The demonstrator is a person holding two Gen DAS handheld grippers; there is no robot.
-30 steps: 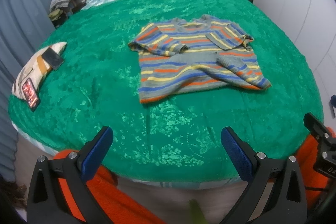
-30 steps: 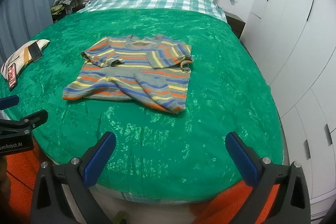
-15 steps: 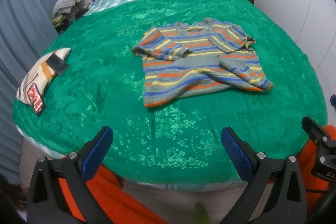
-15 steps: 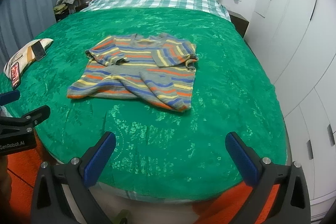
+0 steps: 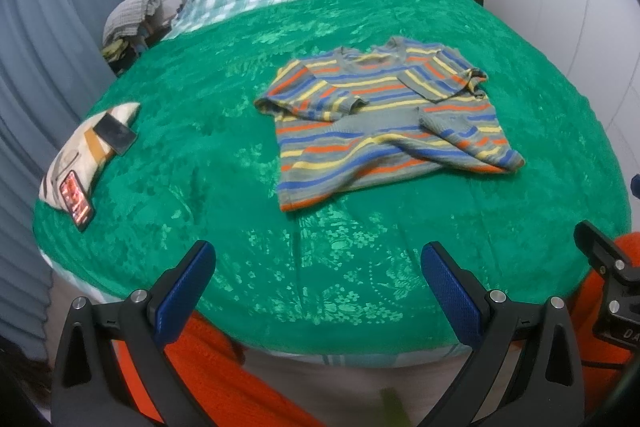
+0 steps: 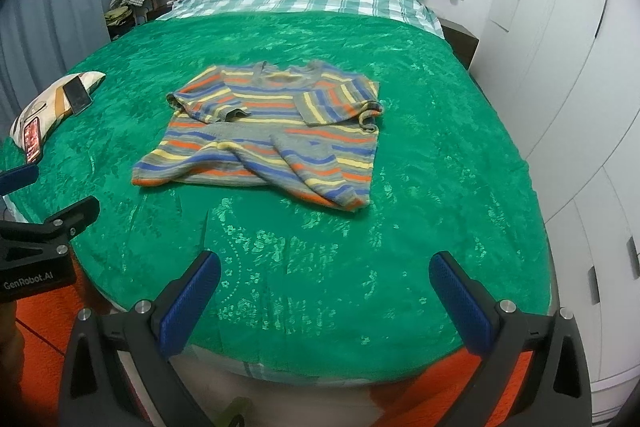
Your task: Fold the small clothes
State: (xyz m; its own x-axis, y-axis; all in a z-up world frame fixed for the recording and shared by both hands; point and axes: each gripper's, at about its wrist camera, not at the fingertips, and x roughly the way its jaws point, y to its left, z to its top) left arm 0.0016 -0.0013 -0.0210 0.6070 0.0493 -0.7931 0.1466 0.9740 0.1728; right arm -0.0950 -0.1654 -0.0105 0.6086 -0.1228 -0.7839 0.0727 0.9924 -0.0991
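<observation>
Striped shirt [image 5: 384,119] is laid mid-bed, sleeves folded in; left gripper [image 5: 318,285] and right gripper [image 6: 326,293] are held spread apart, empty, at the foot edge.

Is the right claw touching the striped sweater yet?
Apart. The right wrist view shows the open right claw at the bed's near edge, with bare green bedspread between it and the striped sweater.

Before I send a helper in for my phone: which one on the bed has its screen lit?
On the green bedspread, look to the left edge for the small patterned cushion. Two phones lie on it; the lit phone is at the near end, glowing red, while the dark phone sits farther up.
</observation>
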